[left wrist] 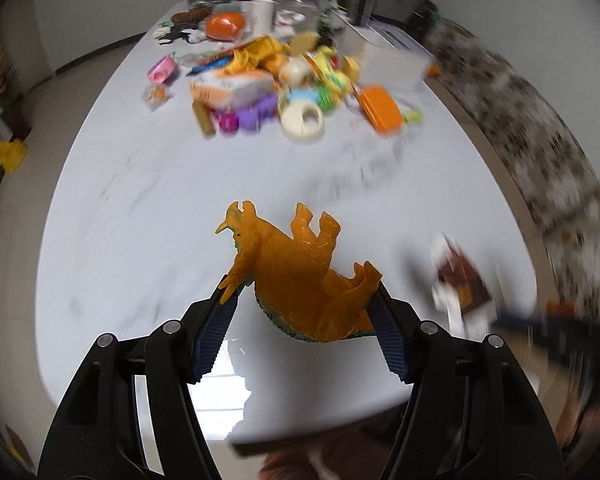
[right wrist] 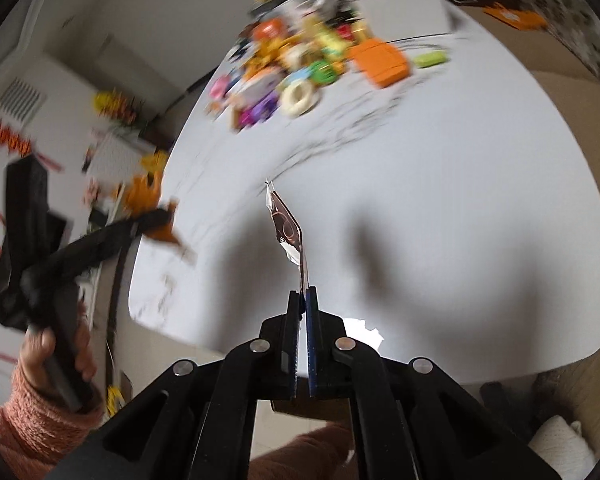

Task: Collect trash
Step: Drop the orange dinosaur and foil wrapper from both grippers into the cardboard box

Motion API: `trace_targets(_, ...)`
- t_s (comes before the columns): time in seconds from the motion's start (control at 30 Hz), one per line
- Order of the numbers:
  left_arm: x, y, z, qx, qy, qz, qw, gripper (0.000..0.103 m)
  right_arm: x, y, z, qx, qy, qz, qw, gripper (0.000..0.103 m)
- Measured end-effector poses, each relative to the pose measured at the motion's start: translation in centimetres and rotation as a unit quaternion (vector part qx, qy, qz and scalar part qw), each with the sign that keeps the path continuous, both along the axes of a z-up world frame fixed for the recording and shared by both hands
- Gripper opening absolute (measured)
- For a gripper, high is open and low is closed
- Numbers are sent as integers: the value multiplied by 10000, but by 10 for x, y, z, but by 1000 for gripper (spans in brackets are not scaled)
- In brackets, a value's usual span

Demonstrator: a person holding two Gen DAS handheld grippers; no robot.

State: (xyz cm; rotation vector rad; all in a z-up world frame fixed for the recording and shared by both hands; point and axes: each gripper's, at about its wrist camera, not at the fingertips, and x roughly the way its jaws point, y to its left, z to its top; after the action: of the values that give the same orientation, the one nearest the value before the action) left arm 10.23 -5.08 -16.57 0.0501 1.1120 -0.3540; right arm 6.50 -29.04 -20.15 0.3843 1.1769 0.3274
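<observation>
My left gripper point(left wrist: 302, 292) is shut on an orange toy dinosaur point(left wrist: 296, 268) and holds it above the near end of the white marble table point(left wrist: 140, 208). My right gripper point(right wrist: 303, 294) is shut on a brown and white wrapper point(right wrist: 290, 236), held edge-on above the table. The wrapper also shows blurred at the right of the left wrist view point(left wrist: 462, 280). The left gripper with the dinosaur point(right wrist: 146, 200) shows at the left of the right wrist view. A pile of toys and packets point(left wrist: 276, 84) lies at the table's far end.
An orange box point(left wrist: 382, 108) and a cream tape roll point(left wrist: 302, 122) lie at the near side of the pile. A white box point(left wrist: 380, 52) and a jar point(left wrist: 298, 10) stand at the far end. A patterned chair point(left wrist: 532, 140) is on the right.
</observation>
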Motion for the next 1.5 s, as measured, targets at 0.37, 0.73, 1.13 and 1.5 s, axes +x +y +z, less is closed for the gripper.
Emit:
trace_targets(0.37, -143, 71, -93, 270, 1299, -809, 9878, 64, -76, 100, -38, -364, 970, 1327, 9857, 4)
trace_targets(0.73, -133, 67, -294, 489, 2044, -642, 9755, 64, -105, 113, -219, -802, 1835, 771, 9767, 7)
trace_targets(1.13, -118, 64, -383, 811, 3358, 26, 9384, 75, -95, 94, -259, -1491, 1796, 562, 9707, 67)
trace_targets(1.5, -142, 76, -182, -122, 1984, -250, 9797, 85, -40, 72, -25, -898, -764, 628, 9910, 97)
